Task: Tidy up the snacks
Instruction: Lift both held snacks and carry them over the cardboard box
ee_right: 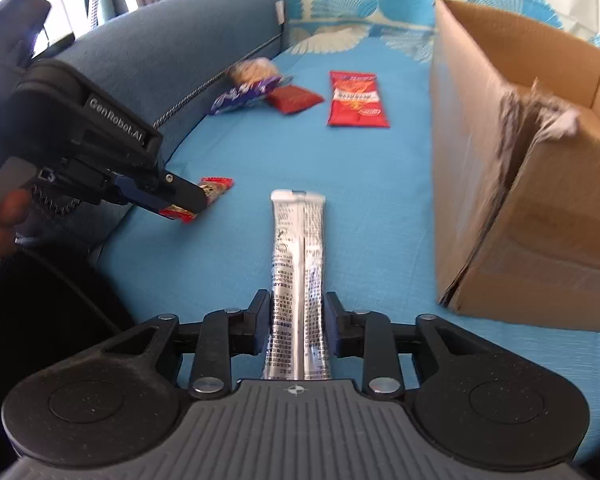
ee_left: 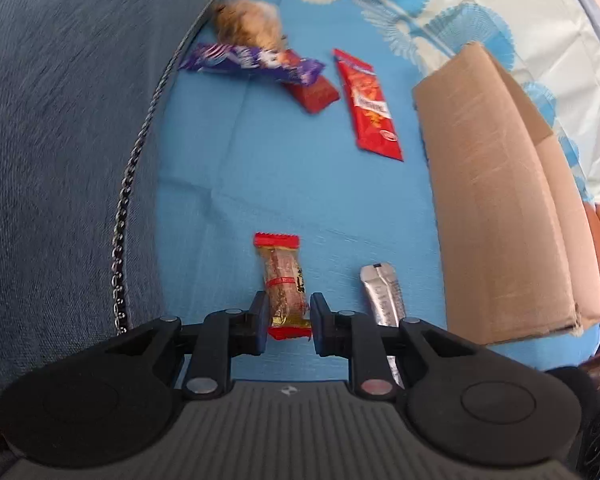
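Left gripper [ee_left: 289, 322] jaws narrowly apart, apparently pinching the small red-ended clear-wrapped snack bar [ee_left: 283, 282]. Right gripper [ee_right: 297, 322] clamps the long silver foil stick pack [ee_right: 298, 260], axis pointing forward; open brown cardboard box [ee_right: 520, 168] sits right of frame.

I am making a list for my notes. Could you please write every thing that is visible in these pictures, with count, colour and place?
small snack bar: 1, red ends, clear middle; between the left fingers
silver stick pack: 1, silver; between the right fingers
flat red packet: 1, red; on the sheet, far middle
purple wrapper: 1, purple; far left, partly over a dark red packet
tan snack: 1, blurred; behind the purple wrapper
cardboard box: 1, brown, open; right
sheet: 1, blue
sofa: 1, dark blue; left
left gripper: 1, black
right gripper: 1, black
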A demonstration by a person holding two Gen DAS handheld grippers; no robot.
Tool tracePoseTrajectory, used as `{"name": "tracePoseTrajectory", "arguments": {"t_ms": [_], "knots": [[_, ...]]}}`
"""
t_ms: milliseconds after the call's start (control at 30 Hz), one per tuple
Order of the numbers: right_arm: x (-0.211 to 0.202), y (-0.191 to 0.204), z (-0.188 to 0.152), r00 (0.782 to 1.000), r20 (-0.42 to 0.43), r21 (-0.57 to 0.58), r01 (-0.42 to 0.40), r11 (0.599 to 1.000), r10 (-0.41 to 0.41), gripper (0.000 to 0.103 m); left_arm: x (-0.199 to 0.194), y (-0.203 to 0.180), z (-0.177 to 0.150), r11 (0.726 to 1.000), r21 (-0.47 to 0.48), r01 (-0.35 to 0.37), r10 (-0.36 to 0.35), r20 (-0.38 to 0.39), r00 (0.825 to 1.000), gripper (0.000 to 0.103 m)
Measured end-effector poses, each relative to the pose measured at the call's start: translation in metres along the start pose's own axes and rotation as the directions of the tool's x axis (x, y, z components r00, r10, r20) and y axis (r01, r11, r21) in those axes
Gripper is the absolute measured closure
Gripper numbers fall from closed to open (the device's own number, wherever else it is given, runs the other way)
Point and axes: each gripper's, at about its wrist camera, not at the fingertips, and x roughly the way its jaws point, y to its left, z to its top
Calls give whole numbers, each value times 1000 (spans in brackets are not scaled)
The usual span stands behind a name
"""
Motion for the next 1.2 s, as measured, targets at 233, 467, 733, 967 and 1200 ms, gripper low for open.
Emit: {"name": "tracePoseTrajectory", "arguments": {"t_ms": [233,467,733,967,1200], "knots": [[-3,0,-3,1000,14,-18,-15,1000,15,70,5,-19,-2,991,90,-98,97,13,995,78],[-4,-2,-4,999,22,-15,-27,1000,27,70,8,-25,-4,983,115,-143,140,31,990,75],[-5,-2,-4,999,26,-28,-22,999,22,70,12,-34,-6,973,147,-179,173,51,984,70],[-5,2,-5,1000,30,-63,-6,998,8,71,14,-38,-7,964,172,-203,193,72,978,70],[-8,6,-7,998,54,-113,31,993,-25,77,18,-42,-7,952,203,-228,216,77,973,74]]}}
